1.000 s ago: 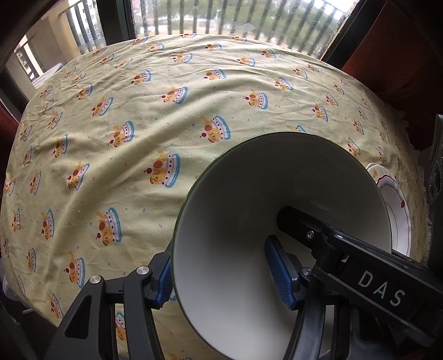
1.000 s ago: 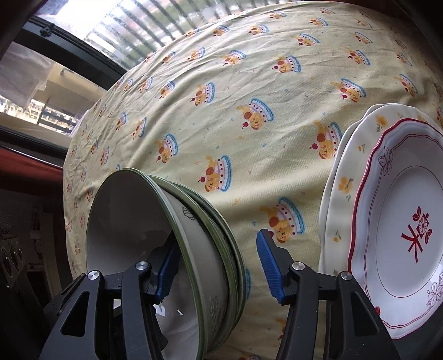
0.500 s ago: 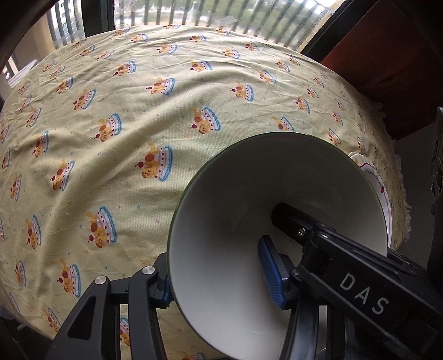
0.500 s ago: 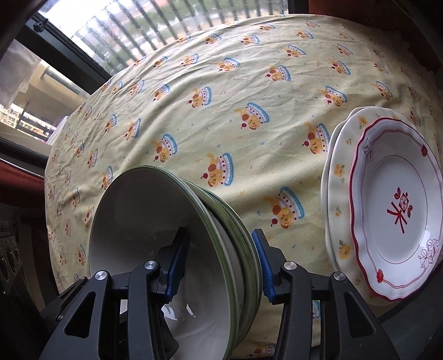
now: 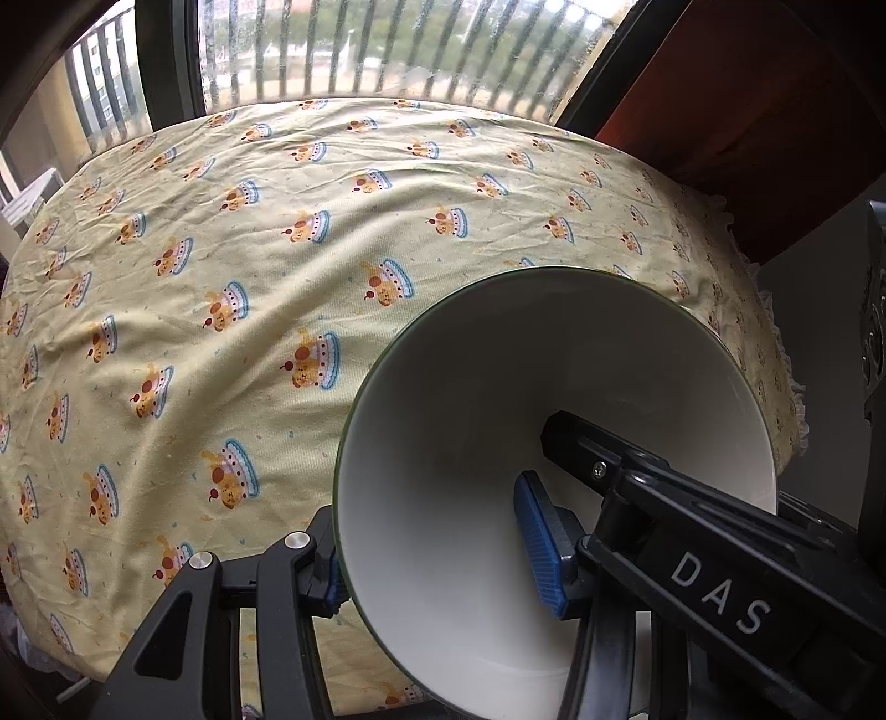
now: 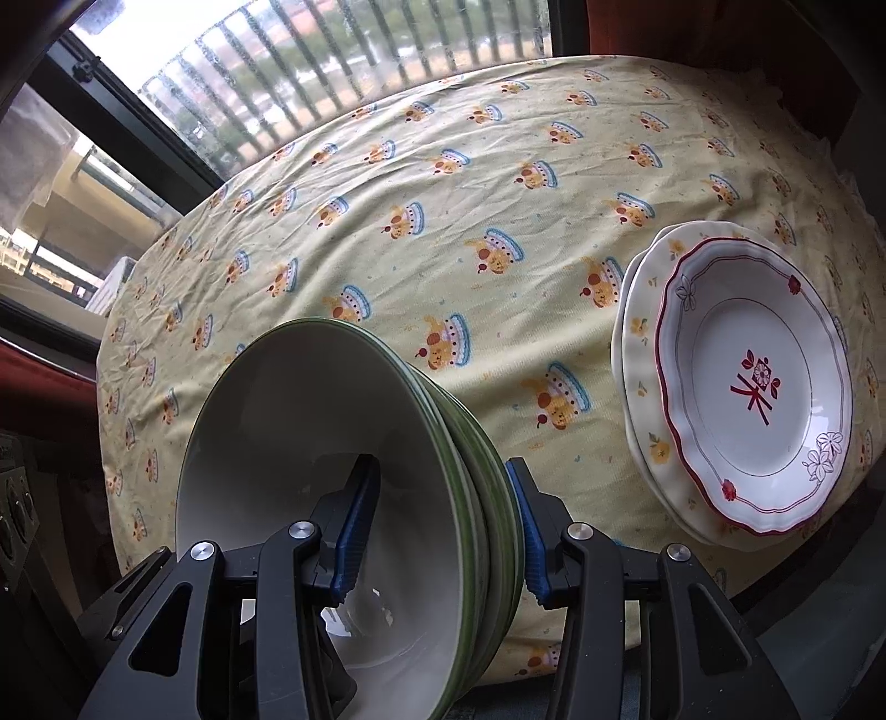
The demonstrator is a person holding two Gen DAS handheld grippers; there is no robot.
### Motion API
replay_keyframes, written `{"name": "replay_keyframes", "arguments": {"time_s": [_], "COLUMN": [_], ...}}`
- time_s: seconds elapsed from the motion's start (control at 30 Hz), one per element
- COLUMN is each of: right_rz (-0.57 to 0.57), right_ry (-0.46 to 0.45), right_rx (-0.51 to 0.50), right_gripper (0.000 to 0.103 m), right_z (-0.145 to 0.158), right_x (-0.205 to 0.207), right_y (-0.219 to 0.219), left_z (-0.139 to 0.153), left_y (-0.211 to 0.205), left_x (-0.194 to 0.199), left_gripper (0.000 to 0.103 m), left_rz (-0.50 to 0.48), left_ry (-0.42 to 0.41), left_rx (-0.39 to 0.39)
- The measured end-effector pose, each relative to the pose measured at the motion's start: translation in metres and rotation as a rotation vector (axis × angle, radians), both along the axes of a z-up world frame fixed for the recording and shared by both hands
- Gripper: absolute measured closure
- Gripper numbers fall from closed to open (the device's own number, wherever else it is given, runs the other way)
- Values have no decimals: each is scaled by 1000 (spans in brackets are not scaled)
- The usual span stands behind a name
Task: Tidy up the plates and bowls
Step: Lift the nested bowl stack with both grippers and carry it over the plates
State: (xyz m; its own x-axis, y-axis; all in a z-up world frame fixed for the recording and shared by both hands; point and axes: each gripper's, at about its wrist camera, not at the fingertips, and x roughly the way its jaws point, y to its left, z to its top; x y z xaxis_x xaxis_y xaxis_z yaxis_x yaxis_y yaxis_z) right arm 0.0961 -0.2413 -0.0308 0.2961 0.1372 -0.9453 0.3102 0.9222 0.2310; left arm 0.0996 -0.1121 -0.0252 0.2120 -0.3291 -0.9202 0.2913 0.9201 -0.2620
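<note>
A stack of green-rimmed white bowls [image 6: 310, 443] is held tilted above the table's near edge. My right gripper [image 6: 437, 531] is shut on the stack's rim, one finger inside the top bowl, one outside. My left gripper [image 5: 432, 543] is shut on the opposite rim of the top bowl [image 5: 498, 399], one finger inside, one outside. The black right gripper body marked DAS [image 5: 720, 559] reaches into the bowl in the left wrist view. A stack of plates [image 6: 747, 382], red-trimmed white one on top, lies on the tablecloth at the right.
The round table wears a yellow cloth with cake prints [image 6: 470, 183]. A barred window [image 5: 387, 50] stands beyond the far edge. Dark red furniture [image 5: 747, 99] is at the far right. The table edge drops off close to both grippers.
Both grippers have risen and pulled back with the bowls. The right gripper's fingers have closed onto the stack's rim. The plates now look smaller and farther.
</note>
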Motion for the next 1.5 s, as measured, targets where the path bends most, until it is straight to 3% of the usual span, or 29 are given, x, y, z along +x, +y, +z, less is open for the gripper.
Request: {"name": "replay_keyframes", "arguments": {"time_s": [0.33,0.93,1.5], "right_rz": [53,178,203], "right_ry": [-56,-65,-55], "right_rx": [35,15,0], "right_gripper": [54,54,54], "right_z": [17,34,28], "right_x": [3,0,-7], "right_y": [-18,-99,-174], "left_z": [19,37,27], "left_y": [-18,-98,-171], "left_x": [-3,-22,-33], "left_gripper": [53,53,53], "left_rz": [70,194,213], "left_ry": [-54,-63,-56], "left_rx": [13,-13,-28]}}
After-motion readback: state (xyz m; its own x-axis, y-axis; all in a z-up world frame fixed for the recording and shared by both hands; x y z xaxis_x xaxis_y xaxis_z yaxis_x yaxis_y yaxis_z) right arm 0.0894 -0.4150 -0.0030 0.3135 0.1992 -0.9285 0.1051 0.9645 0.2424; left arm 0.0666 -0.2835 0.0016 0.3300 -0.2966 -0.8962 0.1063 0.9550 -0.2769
